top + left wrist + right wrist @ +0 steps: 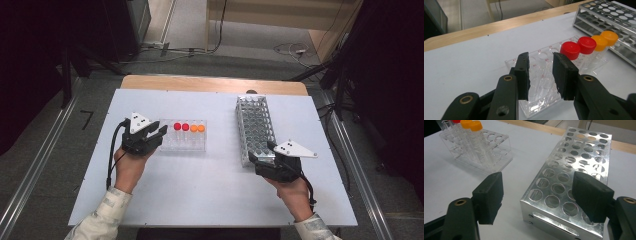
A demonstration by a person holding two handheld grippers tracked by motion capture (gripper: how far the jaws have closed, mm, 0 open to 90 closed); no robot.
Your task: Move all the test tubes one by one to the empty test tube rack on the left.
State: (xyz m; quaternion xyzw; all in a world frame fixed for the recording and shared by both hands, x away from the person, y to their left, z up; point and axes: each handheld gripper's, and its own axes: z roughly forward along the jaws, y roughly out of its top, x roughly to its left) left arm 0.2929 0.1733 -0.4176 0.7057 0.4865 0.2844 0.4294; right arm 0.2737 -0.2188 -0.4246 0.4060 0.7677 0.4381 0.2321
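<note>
clear plastic rack [541,82] holding two red-capped and two orange-capped tubes; left hand-held gripper [541,75] narrowly parted above it, gripping nothing.

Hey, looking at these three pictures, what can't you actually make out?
- Tubes contents: too small in the high view, walls clear in the left gripper view.
- Clear rack labels: too small to read.
- Metal rack far end: cut off in the right gripper view; near corner hidden behind the right gripper.
</note>
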